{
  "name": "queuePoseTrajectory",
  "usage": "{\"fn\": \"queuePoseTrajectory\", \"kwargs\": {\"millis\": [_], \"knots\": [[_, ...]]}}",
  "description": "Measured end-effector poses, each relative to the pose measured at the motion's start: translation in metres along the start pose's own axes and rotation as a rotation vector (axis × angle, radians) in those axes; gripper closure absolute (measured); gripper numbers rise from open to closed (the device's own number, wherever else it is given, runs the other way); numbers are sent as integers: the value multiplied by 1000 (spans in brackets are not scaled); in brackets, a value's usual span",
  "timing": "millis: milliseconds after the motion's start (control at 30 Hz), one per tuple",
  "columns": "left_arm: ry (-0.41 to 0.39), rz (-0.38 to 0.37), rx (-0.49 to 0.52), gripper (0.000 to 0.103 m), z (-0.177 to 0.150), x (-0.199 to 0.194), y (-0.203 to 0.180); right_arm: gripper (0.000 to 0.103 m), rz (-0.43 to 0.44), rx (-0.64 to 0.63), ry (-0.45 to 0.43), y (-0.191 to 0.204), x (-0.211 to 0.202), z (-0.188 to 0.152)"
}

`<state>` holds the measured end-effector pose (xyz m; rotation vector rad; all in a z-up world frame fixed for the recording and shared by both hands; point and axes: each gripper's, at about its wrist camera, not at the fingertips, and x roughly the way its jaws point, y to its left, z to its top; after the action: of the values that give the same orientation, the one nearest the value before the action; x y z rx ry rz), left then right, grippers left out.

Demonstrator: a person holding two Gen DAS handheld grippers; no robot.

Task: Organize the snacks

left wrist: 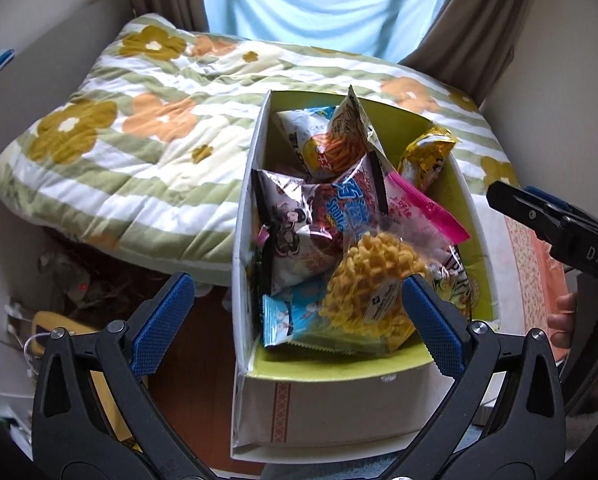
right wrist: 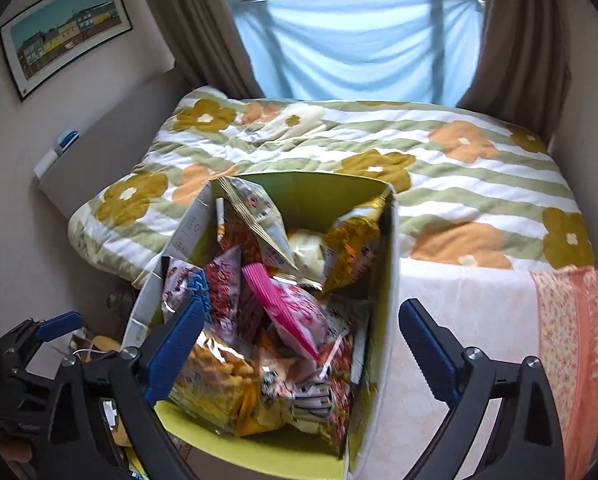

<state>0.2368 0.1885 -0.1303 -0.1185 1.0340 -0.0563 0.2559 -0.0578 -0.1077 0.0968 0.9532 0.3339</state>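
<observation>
A cardboard box [left wrist: 339, 412] with a green inside [right wrist: 319, 192] stands at the bed's edge, heaped with snack bags. Among them are a clear bag of yellow waffle snacks [left wrist: 371, 280], a pink bag [right wrist: 295, 312], a gold bag [left wrist: 423, 156] and a light blue bag [left wrist: 299, 316]. My left gripper [left wrist: 299, 284] is open above the box's near left corner, one finger outside the wall and one over the snacks. My right gripper [right wrist: 303, 312] is open too, straddling the box's right wall above the pink bag. Neither holds anything.
The box rests against a quilt with green stripes and flowers [right wrist: 459, 168]. A peach patterned sheet [right wrist: 571, 320] lies to the right. Cluttered floor with cables [left wrist: 59, 280] is left of the box. A person's fingers [left wrist: 563, 316] show at the right edge.
</observation>
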Motion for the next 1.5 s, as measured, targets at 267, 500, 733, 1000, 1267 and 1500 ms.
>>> {"fn": "queuePoseTrajectory", "kwargs": {"millis": [267,500,733,1000,1267,1500], "knots": [[-66,17,66,0,-9,-37,-3,6,-40,29,-75,11,-47,-14],[-202,-8,113,0,-13,-107,-23,6,-116,32,-197,12,-129,-25],[-380,-1,187,0,-39,-186,-67,4,-181,48,-308,-1,-210,-48],[-464,-35,154,0,-90,-234,-111,1,-316,16,-362,-12,-268,-98],[-464,-49,151,0,-134,-248,-139,1,-349,31,-360,-25,-295,-142],[-480,-39,136,0,-156,-260,-150,1,-326,34,-379,-27,-306,-152]]}}
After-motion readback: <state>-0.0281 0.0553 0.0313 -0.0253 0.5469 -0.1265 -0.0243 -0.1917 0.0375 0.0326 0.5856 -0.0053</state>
